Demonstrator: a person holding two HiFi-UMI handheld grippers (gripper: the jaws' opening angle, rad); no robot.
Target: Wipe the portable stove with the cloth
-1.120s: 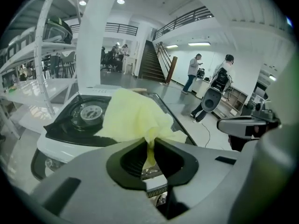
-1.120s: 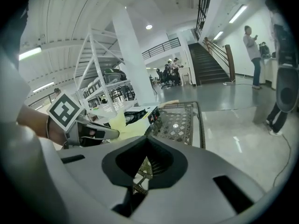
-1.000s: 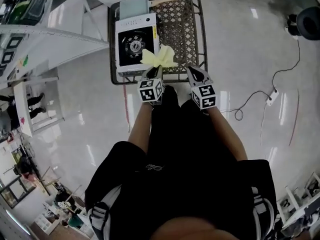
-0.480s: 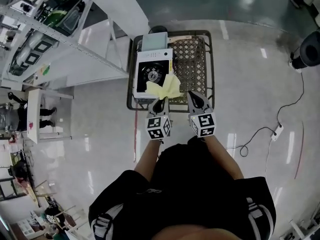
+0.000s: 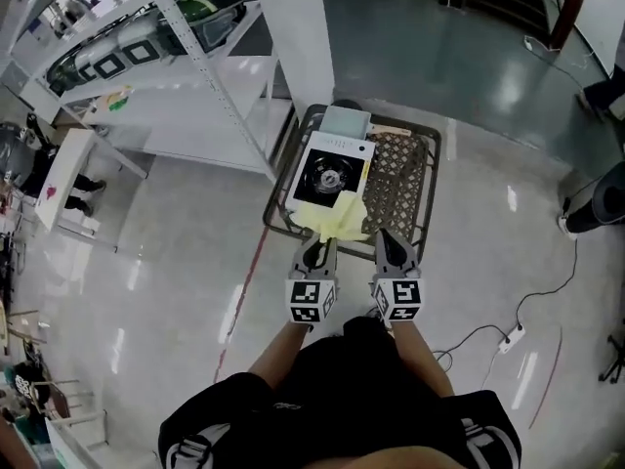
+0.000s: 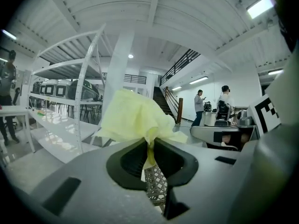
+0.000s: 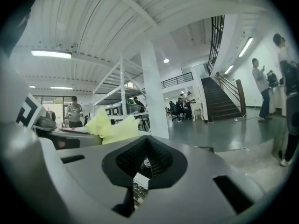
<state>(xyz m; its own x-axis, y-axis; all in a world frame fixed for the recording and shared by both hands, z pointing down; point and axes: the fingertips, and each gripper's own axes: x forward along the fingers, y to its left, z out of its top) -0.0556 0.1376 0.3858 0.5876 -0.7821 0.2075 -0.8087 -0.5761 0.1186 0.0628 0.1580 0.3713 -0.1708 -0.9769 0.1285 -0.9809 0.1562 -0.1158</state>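
Big open-plan hall, prob. a lab or workshop w/ an office corner: glossy pale floor (image 5: 166, 252), white metal shelf racks (image 5: 181, 62) at left, white pillar (image 5: 298, 27), dark staircase (image 7: 224, 99) up to a railed mezzanine (image 7: 176, 80), strip lights (image 7: 51, 54) on a ribbed ceiling, people (image 7: 183, 102) at desks, power strip (image 5: 508, 338) w/ cable across the floor.
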